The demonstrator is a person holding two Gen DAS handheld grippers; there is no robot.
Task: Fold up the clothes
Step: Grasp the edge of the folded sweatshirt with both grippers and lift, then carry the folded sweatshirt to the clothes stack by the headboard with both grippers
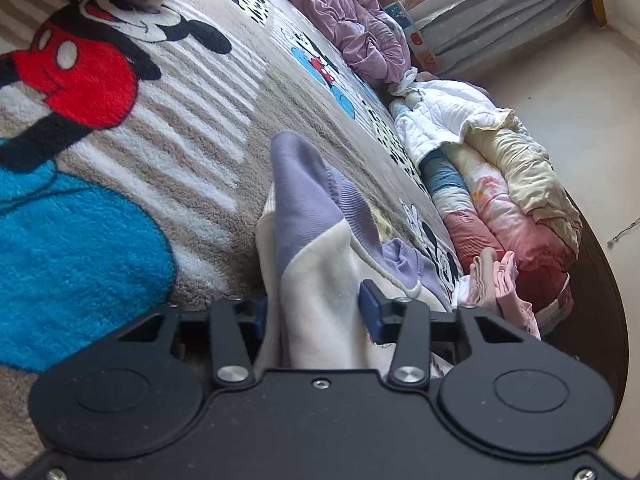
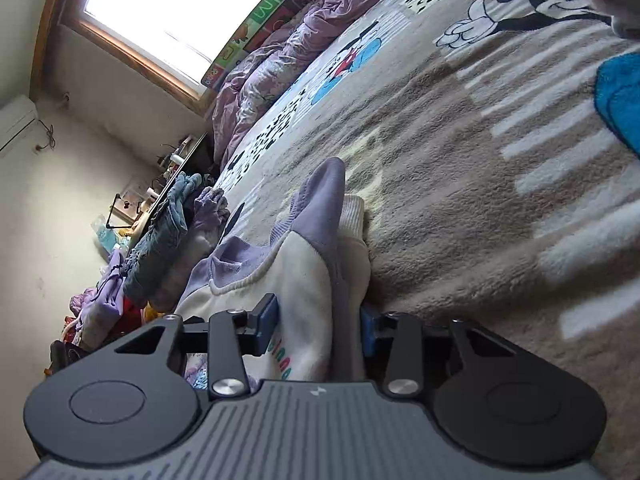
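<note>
I've got the cream-and-lilac sweatshirt [image 1: 320,264] pinched in both sets of jaws — left gripper [image 1: 316,312] and right gripper [image 2: 320,320] each clamp a bunched edge. It runs straight ahead of both, cuffs forward, over the Mickey blanket [image 2: 460,184] on the bed — window [image 2: 168,12] beyond.

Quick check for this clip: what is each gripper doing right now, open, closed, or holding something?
Left gripper: closed on the white and purple sweatshirt.
Right gripper: closed on the same sweatshirt.
</note>
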